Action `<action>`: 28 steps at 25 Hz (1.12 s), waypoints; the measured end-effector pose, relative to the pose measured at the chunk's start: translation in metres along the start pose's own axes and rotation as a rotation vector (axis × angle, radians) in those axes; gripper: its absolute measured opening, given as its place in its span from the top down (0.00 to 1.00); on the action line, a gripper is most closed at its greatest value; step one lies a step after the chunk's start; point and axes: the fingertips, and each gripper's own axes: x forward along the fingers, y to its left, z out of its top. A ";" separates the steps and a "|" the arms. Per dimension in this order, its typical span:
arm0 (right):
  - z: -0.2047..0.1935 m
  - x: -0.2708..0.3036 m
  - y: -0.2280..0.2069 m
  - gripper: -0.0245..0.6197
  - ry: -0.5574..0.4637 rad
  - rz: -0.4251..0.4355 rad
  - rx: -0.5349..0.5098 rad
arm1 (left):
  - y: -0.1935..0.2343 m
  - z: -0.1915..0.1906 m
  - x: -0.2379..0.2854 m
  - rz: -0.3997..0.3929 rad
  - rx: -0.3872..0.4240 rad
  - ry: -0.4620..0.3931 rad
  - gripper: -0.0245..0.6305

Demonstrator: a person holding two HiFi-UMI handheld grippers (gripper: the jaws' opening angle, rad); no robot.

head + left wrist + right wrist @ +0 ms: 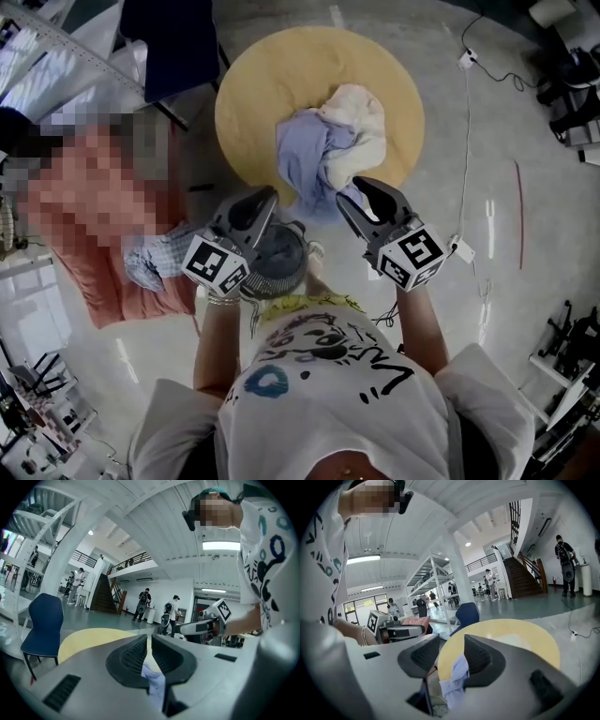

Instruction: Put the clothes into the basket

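The clothes [333, 150] lie just ahead of the shut, empty left gripper [270, 195] and the open right gripper [349, 192], which looks closer to them.

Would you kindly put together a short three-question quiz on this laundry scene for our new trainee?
1. True or false: the right gripper has its jaws apart.
2. In the head view, the dark basket sits: A) on a shelf; B) between the left gripper and the right one; C) on a chair.
3. Fill in: the lavender garment and the cream garment lie on a round ____ table.
Key: 1 true; 2 B; 3 yellow.
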 end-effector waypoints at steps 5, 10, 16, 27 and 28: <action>-0.030 0.023 -0.034 0.70 0.082 -0.001 0.009 | 0.019 -0.024 0.028 0.038 -0.017 0.053 0.93; -0.057 0.037 -0.059 0.66 0.144 -0.031 0.021 | 0.026 -0.045 0.046 0.039 -0.030 0.110 0.76; -0.102 0.053 -0.082 0.58 0.267 -0.072 0.026 | 0.030 -0.072 0.060 0.014 -0.065 0.159 0.76; -0.147 0.102 -0.098 0.55 0.367 -0.056 0.009 | 0.043 -0.103 0.086 0.010 -0.106 0.215 0.76; -0.150 0.105 -0.099 0.55 0.377 -0.059 -0.001 | 0.044 -0.104 0.086 0.014 -0.107 0.217 0.76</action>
